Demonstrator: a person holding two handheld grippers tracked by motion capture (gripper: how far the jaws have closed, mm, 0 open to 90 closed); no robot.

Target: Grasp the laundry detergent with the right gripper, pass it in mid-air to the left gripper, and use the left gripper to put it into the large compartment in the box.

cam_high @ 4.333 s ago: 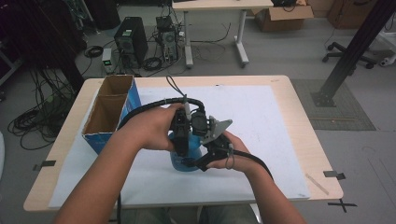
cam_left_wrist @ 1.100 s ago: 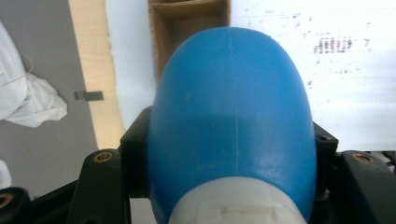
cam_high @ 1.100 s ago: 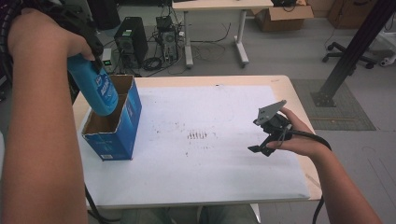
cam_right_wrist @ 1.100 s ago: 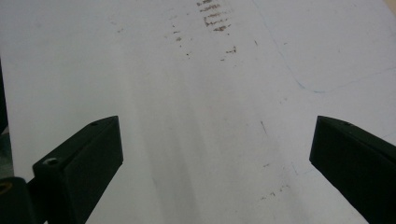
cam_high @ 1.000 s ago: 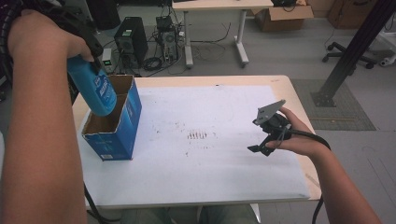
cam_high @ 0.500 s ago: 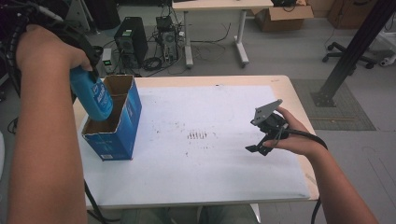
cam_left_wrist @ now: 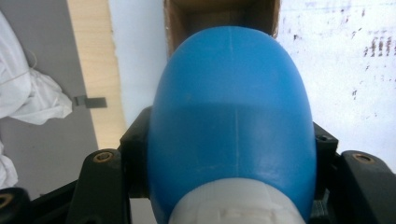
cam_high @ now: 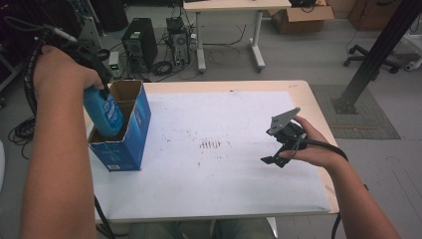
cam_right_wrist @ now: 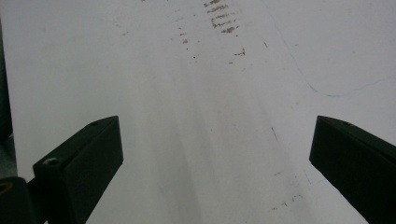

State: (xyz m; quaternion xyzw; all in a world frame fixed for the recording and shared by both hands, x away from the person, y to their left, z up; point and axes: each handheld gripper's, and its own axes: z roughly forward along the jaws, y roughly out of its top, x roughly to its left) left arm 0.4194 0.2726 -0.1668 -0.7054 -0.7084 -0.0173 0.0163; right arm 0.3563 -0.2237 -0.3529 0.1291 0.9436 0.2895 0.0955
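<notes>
Lowered since a second ago, the blue bottle [cam_high: 105,113] now has its base sunk into the open top of the blue cardboard box [cam_high: 130,130] at the left of the counter [cam_high: 308,94], where before it hung above the rim. At far left, the left gripper [cam_high: 99,82] is clamped on the bottle's upper end near its white cap [cam_left_wrist: 233,205], a black jaw pressing on either side in the left gripper view. That same view looks down the bottle's length into the brown inside of the box, so the bottle's long axis runs close to upright, tilted a little, and points straight into the opening. That line-up is what the coming move likely turns on: the bottle hangs directly under the gripper and over the box's cavity, with the cardboard walls close around it, so a plain descent should seat it. Across the middle, the white sheet [cam_high: 224,164] covering the counter carries a small patch of dark marks [cam_high: 210,144] and nothing else. At the right edge, the right gripper [cam_high: 279,149] hovers low over the sheet, well apart from the box, its jaws spread wide with nothing between them. Of the two, the left hand [cam_high: 59,69] is plainly the one at the box
</notes>
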